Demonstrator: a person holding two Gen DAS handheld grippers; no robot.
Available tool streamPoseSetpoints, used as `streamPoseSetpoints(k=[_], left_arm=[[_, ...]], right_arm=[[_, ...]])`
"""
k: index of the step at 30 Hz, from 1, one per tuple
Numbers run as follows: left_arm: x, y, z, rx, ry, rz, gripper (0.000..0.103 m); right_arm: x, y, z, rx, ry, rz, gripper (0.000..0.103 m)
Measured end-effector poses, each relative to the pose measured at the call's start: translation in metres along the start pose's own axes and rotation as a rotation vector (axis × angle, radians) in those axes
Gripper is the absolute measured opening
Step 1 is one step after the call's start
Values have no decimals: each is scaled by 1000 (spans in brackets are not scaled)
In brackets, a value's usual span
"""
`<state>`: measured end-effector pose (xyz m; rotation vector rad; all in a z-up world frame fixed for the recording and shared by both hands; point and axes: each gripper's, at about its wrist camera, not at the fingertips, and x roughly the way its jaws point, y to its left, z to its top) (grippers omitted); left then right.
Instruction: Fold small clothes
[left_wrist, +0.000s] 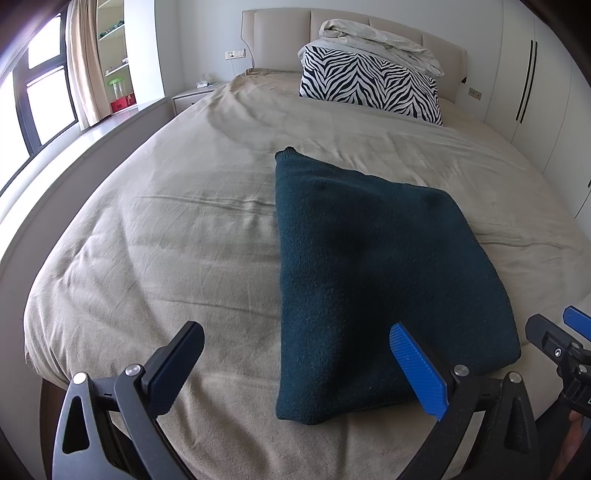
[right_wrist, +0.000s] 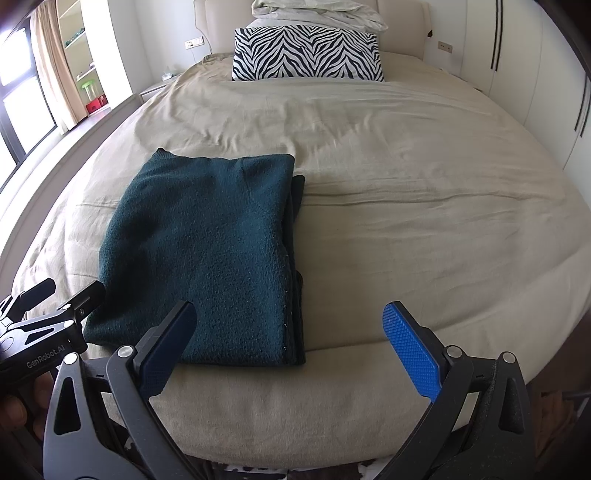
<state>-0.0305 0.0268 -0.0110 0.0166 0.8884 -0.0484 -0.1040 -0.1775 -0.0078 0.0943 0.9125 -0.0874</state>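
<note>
A dark teal knitted sweater (left_wrist: 373, 269) lies folded into a long rectangle on the beige bed sheet (left_wrist: 166, 240), near the foot edge. It also shows in the right wrist view (right_wrist: 207, 251), with layered edges along its right side. My left gripper (left_wrist: 295, 343) is open and empty, hovering above the sweater's near left corner. My right gripper (right_wrist: 290, 325) is open and empty, above the sweater's near right corner. Each gripper shows at the edge of the other's view: the right one (left_wrist: 565, 339) and the left one (right_wrist: 55, 310).
A zebra-print pillow (right_wrist: 306, 55) and a bundled white duvet (right_wrist: 317, 13) lie at the headboard. Windows and a shelf stand to the left (left_wrist: 44, 92), white wardrobe doors to the right (left_wrist: 532, 85). The foot edge of the bed (right_wrist: 295, 417) is close below the grippers.
</note>
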Motion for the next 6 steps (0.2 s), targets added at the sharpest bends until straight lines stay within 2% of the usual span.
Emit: streamPoseSetpoints(k=[6], left_arm=[[0,1,-1,7,-8,0,103]], right_arm=[[0,-1,-1,1,0,0,103]])
